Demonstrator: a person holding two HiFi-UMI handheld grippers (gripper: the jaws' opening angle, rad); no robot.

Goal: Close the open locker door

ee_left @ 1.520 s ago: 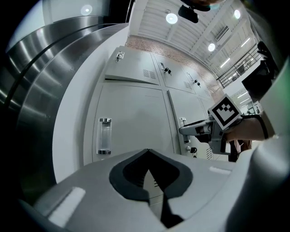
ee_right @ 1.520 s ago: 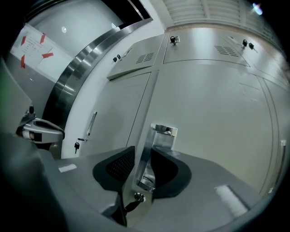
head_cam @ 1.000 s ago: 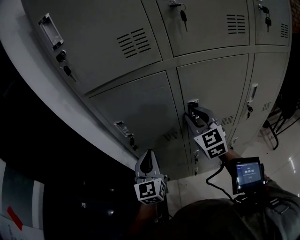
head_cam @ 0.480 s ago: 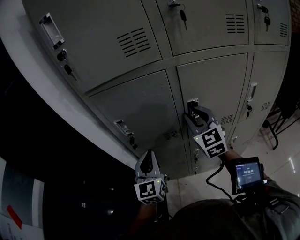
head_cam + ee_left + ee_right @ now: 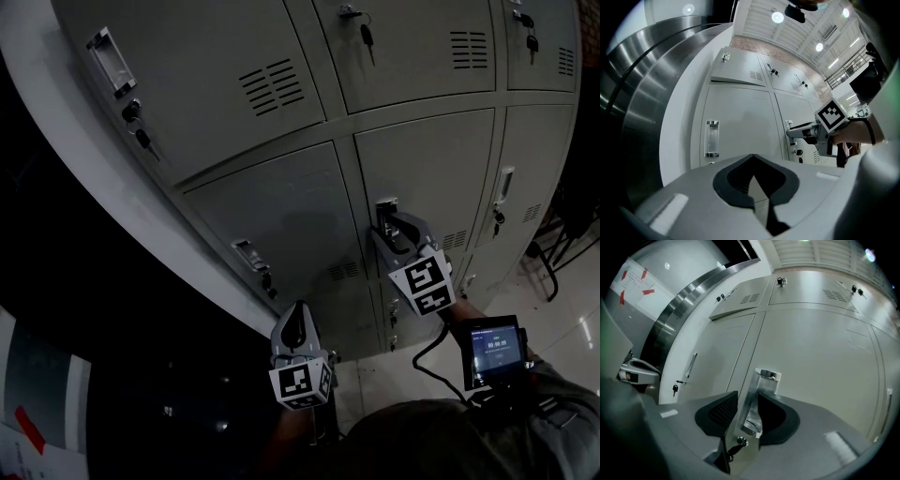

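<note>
The grey locker door (image 5: 431,178) in the middle column looks flush with its neighbours. Its metal handle (image 5: 385,208) (image 5: 758,390) stands between the jaws of my right gripper (image 5: 390,223) (image 5: 746,412). Those jaws have just been opening, and a gap shows between the left pad and the handle. A key (image 5: 737,443) hangs in the lock below the handle. My left gripper (image 5: 294,311) (image 5: 752,158) hangs lower left, apart from the lockers, with its tips together and nothing between them.
More grey lockers with handles and keys fill the wall, one handle (image 5: 246,253) near the left gripper. A white curved column (image 5: 56,141) borders the lockers on the left. Chair legs (image 5: 553,253) stand on the tiled floor at the right.
The head view has shifted slightly. Both grippers stay where they were, the right one still at the handle.
</note>
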